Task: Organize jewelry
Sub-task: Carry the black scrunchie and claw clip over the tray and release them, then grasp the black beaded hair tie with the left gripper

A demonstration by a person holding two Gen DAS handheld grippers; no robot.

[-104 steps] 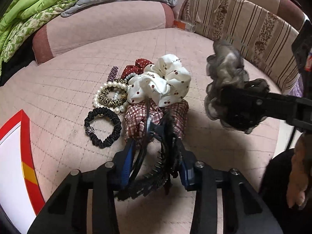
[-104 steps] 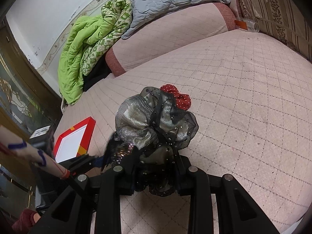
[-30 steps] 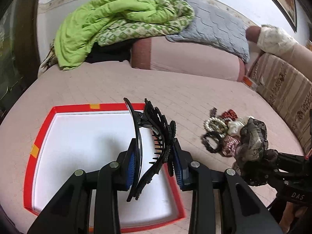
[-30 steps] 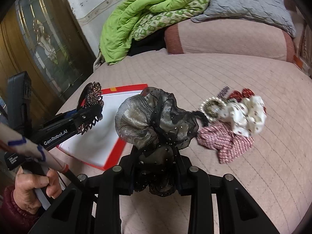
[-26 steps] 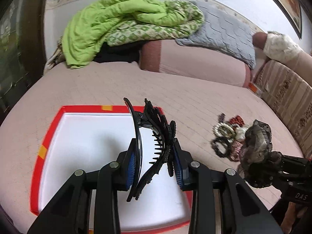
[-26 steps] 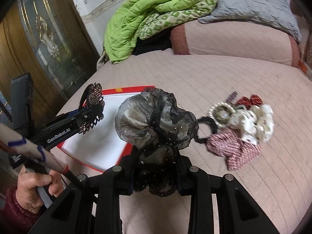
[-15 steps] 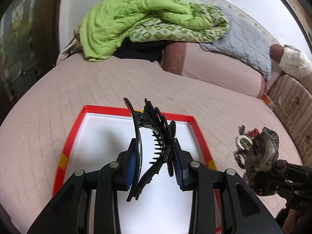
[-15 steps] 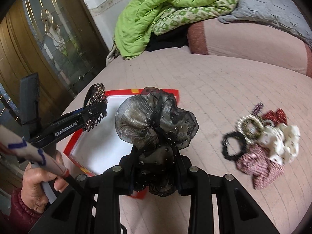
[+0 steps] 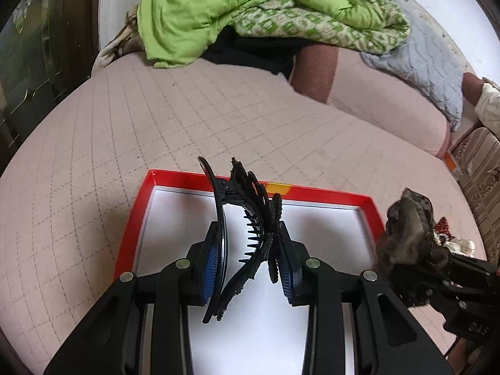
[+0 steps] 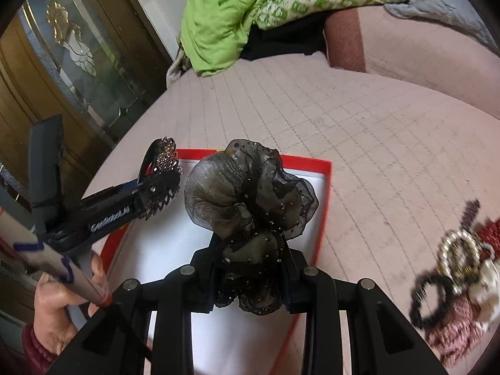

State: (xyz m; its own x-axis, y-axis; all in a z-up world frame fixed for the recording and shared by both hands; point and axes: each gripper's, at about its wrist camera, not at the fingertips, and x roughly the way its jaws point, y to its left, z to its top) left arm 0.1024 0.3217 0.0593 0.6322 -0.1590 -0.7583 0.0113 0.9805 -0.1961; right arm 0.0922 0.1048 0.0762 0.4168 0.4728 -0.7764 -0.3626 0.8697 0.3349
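Blurred jewelry pile, cut off by frame edge

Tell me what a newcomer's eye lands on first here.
First, the red-rimmed white tray on the pink quilted bed, with both grippers over it. The left gripper clamps a black toothed hair clip; the right gripper grips a smoky organza scrunchie. Behind, a bright green quilt is heaped up.
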